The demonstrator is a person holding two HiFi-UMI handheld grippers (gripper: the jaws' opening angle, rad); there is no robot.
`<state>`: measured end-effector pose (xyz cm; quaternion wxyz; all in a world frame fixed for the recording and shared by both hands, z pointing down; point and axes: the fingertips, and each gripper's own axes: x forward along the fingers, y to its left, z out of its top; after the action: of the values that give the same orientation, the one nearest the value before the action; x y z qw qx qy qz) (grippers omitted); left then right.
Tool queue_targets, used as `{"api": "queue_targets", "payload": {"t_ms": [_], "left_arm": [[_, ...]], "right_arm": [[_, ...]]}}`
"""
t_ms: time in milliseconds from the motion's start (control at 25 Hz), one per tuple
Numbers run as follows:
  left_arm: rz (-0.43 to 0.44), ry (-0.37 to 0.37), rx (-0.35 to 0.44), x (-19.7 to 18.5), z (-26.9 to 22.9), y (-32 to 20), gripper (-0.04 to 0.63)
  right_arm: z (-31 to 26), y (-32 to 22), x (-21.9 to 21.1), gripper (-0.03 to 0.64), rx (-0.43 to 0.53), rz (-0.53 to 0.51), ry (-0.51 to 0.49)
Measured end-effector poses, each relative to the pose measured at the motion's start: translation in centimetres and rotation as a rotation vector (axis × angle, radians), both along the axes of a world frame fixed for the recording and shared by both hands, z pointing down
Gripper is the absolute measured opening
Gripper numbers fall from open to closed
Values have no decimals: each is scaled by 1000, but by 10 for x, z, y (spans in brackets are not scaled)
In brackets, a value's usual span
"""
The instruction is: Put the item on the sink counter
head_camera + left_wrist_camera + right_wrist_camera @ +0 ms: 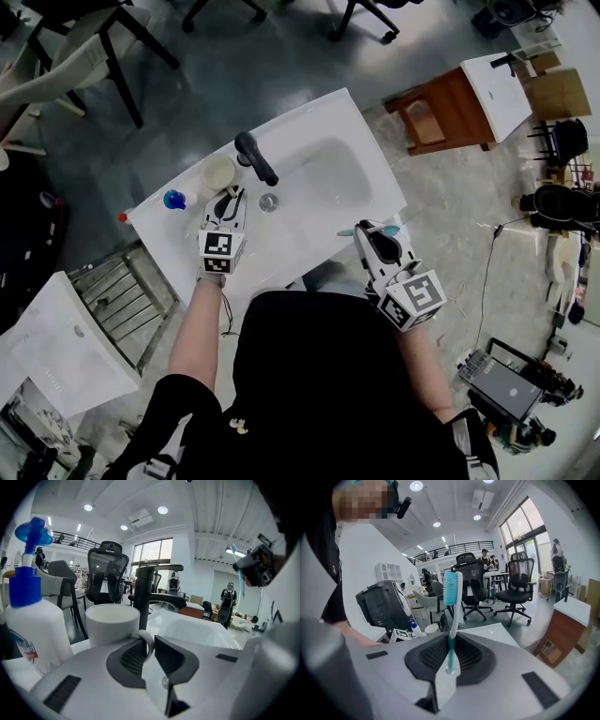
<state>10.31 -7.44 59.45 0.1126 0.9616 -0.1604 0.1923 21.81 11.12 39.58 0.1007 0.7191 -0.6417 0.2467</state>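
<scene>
Teal and white plastic, the slim toothbrush with the teal bristles (453, 606) is clamped by its lower handle between the closed jaws of your right gripper (368, 232), head standing clear above the pads so the bristles touch nothing. It sits in the air at the front right edge of the white sink counter (309, 246), not yet set down; how high above the surface, no view tells. Your left gripper (228, 200) is closed on the loop handle of the white ceramic mug (217, 173), which stands on the counter's left part, probably steadying it. Just beside the mug are the tall black faucet (255, 157) and the white spray bottle with the blue head (174, 199), so that side is crowded. The bare strip of counter in front of the sunken basin (328, 173), between your two grippers, looks like the freest room. Mind the rim beneath your right gripper: a handle laid too near it could roll off.
</scene>
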Motion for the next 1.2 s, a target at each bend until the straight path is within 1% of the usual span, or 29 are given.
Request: {"api": "queue_targets", "payload": {"t_ms": [120,280,360,640,840,1000,1200], "left_arm": [[4,0,-2,0,0,2,59],[-11,-7,-9,-5,2,4,108],[-27,-17,-2,-9,4,3,119],[-91,-47,8,-26,6,-3,121],[-122,-43,45,-37,-9,6,121],[-170,-41,55,-54,-27,15,120],[-253,-43,67,-79,-45,27,120]], "right_arm": [[0,0,-2,54,2,-7,-2],[0,2,-3,54,6,-12,-3],[1,3,-2,54,7,-12,-5],[3,7,-3,54,14,-24,-11],[2,9,-1,54,32,-47,-19],[4,0,-4,54,53,-90,-40],[4,-19,-10,54,82,-170,-68]]}}
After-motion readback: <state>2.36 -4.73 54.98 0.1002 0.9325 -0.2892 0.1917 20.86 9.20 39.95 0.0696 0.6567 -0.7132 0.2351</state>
